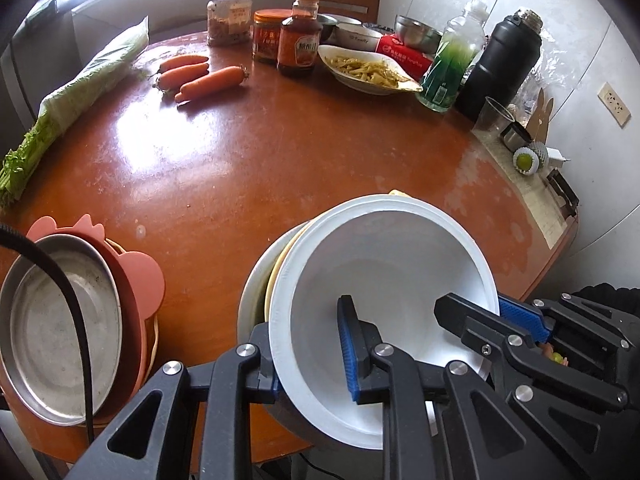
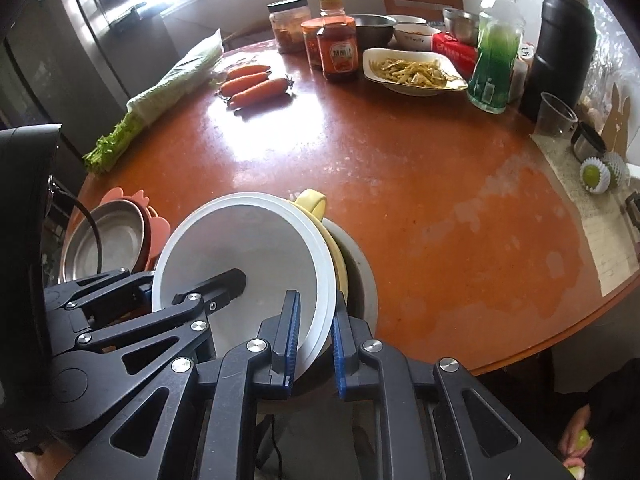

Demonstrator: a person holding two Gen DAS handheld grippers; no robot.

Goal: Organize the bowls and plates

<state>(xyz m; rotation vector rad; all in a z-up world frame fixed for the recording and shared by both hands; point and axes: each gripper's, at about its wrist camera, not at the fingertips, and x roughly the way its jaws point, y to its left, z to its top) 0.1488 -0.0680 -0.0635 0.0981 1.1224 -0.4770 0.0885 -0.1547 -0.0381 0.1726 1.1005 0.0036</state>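
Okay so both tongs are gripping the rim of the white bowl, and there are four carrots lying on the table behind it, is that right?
Not quite: there are three carrots, not four, as the right wrist view shows clearly. The rest holds: the left tongs and the right tongs each straddle the rim of the white bowl.

glossy orange-brown table, smooth white bowl, dull steel plate
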